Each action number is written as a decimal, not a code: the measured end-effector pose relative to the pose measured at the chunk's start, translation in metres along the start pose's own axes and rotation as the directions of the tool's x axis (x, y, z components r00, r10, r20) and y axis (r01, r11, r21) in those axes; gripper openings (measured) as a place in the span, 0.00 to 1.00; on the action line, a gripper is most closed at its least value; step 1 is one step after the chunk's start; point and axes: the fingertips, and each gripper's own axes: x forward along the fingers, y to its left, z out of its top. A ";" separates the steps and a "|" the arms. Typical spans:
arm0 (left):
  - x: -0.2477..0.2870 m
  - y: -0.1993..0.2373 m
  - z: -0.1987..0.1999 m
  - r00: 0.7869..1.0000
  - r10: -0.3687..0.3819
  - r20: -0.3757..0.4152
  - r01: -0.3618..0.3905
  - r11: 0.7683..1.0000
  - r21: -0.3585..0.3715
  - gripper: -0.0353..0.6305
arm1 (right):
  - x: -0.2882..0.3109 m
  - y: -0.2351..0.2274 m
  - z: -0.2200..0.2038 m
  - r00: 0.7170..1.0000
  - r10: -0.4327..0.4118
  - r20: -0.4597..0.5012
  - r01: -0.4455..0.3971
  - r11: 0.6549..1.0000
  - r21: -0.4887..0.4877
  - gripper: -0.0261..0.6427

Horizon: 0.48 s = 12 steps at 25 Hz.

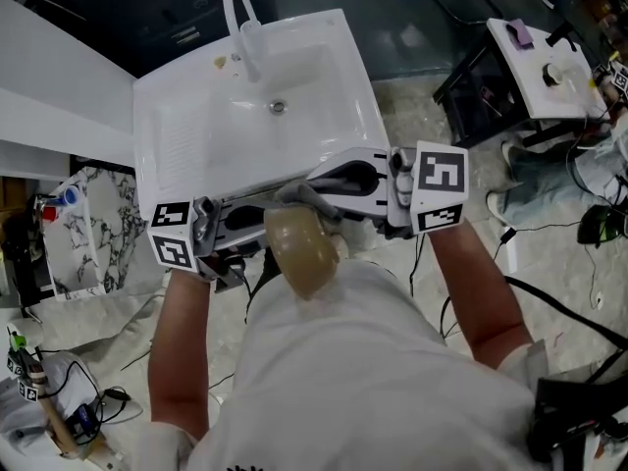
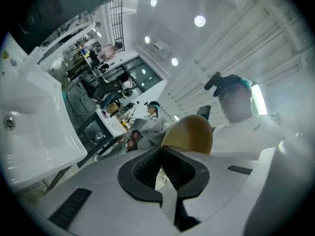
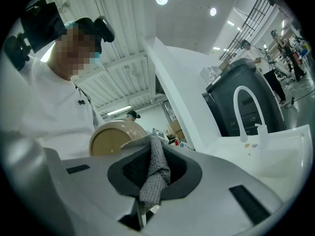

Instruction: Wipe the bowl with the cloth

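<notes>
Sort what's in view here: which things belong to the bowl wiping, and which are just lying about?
In the job:
bowl, gripped at its rim by the left gripper
cloth, clamped in the right gripper

Lying about:
sink
faucet
side table

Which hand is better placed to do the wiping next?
Right, probably. The right gripper is shut on the grey cloth, which lies at the tan bowl. The left gripper is shut on the bowl's rim, so it looks tied up holding the bowl steady.
</notes>
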 end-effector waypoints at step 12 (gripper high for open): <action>-0.028 0.013 0.029 0.986 0.067 0.152 -0.063 0.997 -0.035 0.08 | 0.000 0.027 -0.026 0.993 0.089 -0.080 -0.086 0.996 0.039 0.09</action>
